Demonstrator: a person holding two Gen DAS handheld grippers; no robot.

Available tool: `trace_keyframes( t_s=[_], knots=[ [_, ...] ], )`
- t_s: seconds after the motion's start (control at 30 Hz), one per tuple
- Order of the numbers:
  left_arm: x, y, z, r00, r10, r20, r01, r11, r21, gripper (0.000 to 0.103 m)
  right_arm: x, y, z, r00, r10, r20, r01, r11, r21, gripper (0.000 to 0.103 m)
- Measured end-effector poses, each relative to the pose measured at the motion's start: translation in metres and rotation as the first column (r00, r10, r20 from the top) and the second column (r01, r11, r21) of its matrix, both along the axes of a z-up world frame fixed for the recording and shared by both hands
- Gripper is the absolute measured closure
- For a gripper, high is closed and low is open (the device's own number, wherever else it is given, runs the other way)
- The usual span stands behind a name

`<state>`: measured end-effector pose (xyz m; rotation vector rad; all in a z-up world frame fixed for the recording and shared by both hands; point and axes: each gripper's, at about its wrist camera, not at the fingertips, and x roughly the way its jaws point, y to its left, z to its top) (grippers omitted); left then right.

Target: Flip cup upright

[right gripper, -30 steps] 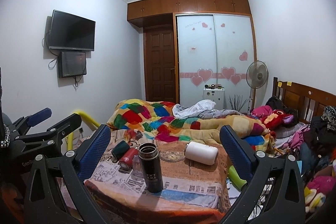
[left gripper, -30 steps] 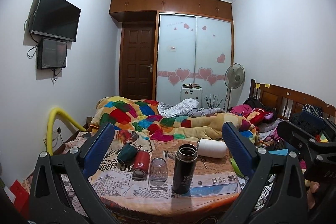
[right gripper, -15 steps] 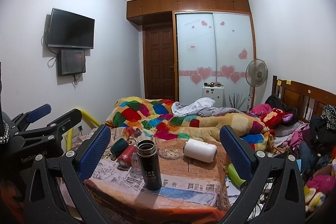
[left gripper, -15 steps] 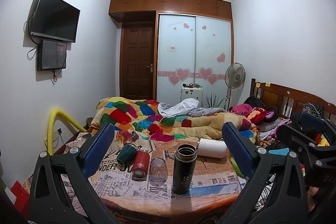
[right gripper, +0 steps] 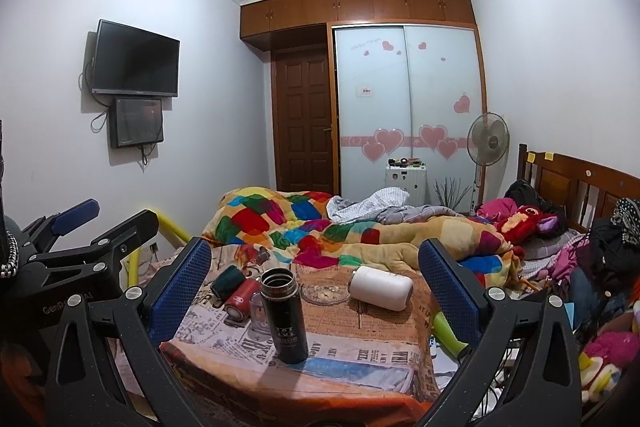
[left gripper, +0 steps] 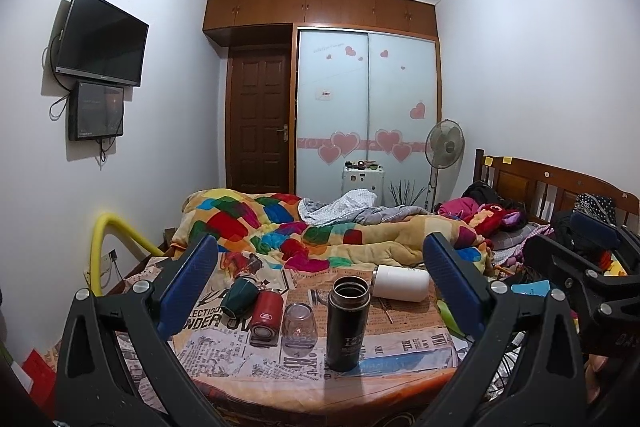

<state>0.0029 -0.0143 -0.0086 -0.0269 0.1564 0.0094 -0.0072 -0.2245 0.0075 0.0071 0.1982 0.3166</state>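
Observation:
A small table (left gripper: 400,355) covered in newspaper holds several cups. A black flask (left gripper: 347,323) stands upright with its mouth open. A clear glass (left gripper: 299,323) stands upside down beside it. A red cup (left gripper: 265,315), a dark green cup (left gripper: 239,297) and a white cup (left gripper: 400,283) lie on their sides. My left gripper (left gripper: 320,287) is open and empty, short of the table. My right gripper (right gripper: 316,291) is open and empty too. In the right wrist view the black flask (right gripper: 285,315) is nearest, with the white cup (right gripper: 380,287) behind it to the right.
A glass ashtray (right gripper: 325,294) sits at mid-table. A bed with a patchwork quilt (left gripper: 320,231) lies right behind the table. A yellow pipe (left gripper: 116,243) rises at the left. Clothes and toys (right gripper: 600,267) pile up on the right.
Both views have drifted only slightly. Nothing on the table has moved and both grippers have stayed open.

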Motion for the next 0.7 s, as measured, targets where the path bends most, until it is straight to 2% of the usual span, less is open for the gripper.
trace_keyframes(
  t_s=[0.7],
  knots=[
    [-0.0028,-0.0031,0.0033,1.000,-0.010,0.011,0.010,1.000,-0.002,0.000,-0.0007,0.0002,-0.0001,1.000,-0.002,0.001,0.002,1.000,0.002,0.000]
  ],
)
